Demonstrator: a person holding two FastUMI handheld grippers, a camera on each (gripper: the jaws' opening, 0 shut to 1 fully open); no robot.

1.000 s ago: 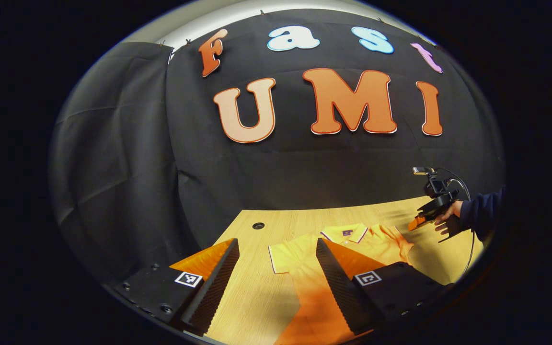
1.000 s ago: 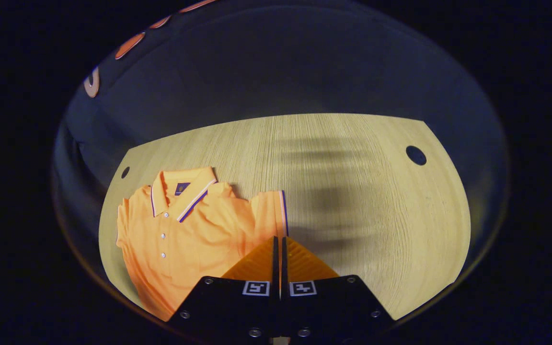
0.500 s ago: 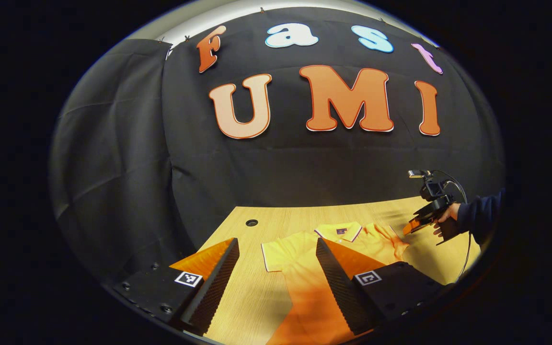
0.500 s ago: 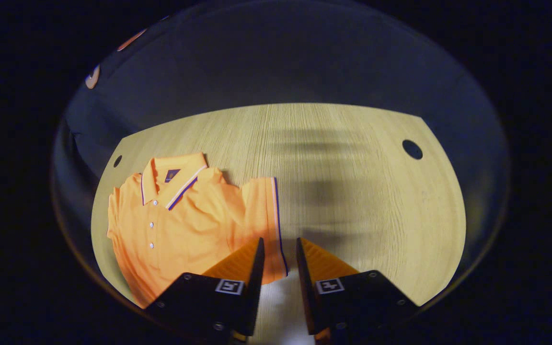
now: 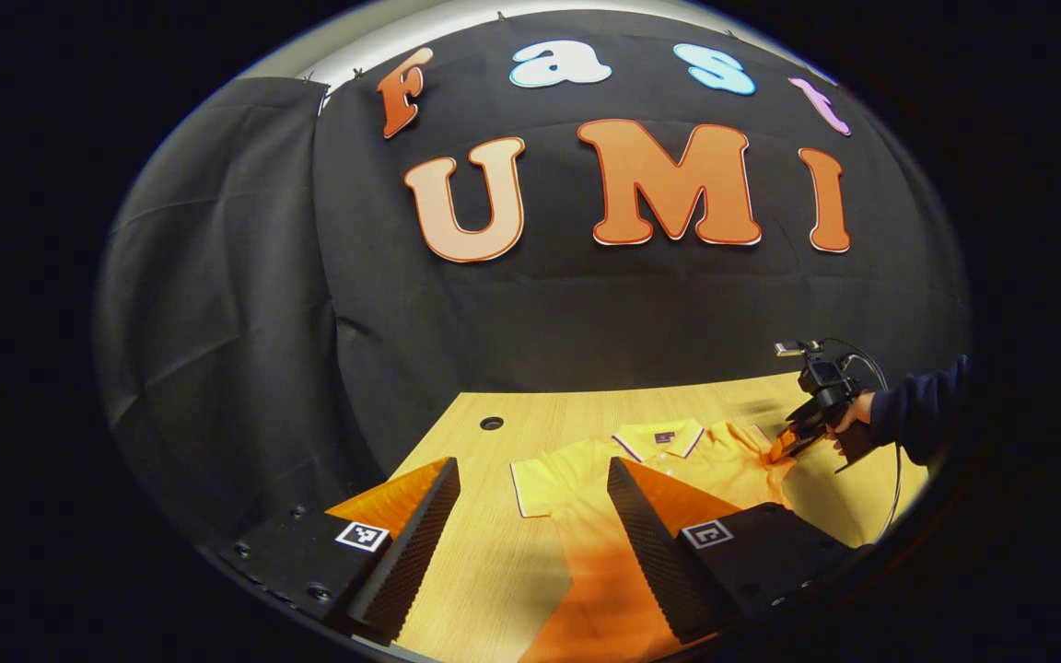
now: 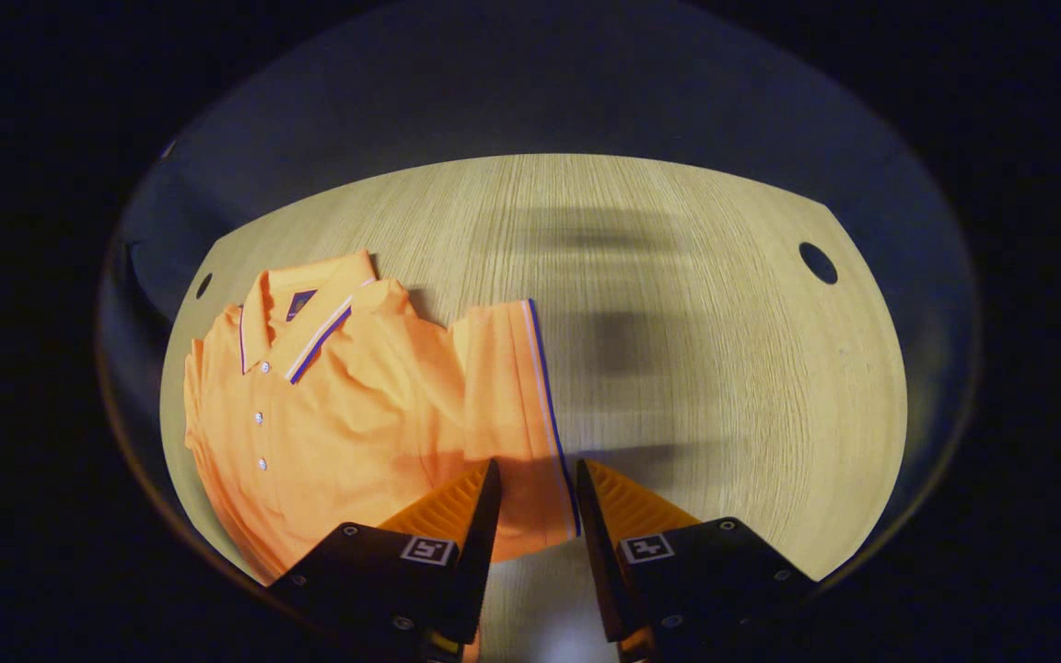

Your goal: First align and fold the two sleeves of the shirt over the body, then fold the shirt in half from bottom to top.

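Note:
An orange polo shirt lies flat on the wooden table, collar toward the far left. Its near sleeve, edged with a striped cuff, is spread out sideways. My right gripper is open, its fingers straddling the sleeve's lower cuff corner. In the left gripper view the shirt lies ahead and the right gripper dips onto its far sleeve, held by a hand in a dark sleeve. My left gripper hangs wide open above the shirt's other sleeve, holding nothing.
The table has round cable holes at its corners. Black cloth wall stands behind the table's far edge. Bare wood stretches to the right of the shirt.
My right gripper has gone from shut to open and come down closer, so its fingers now straddle the sleeve's cuff. The left gripper has barely shifted.

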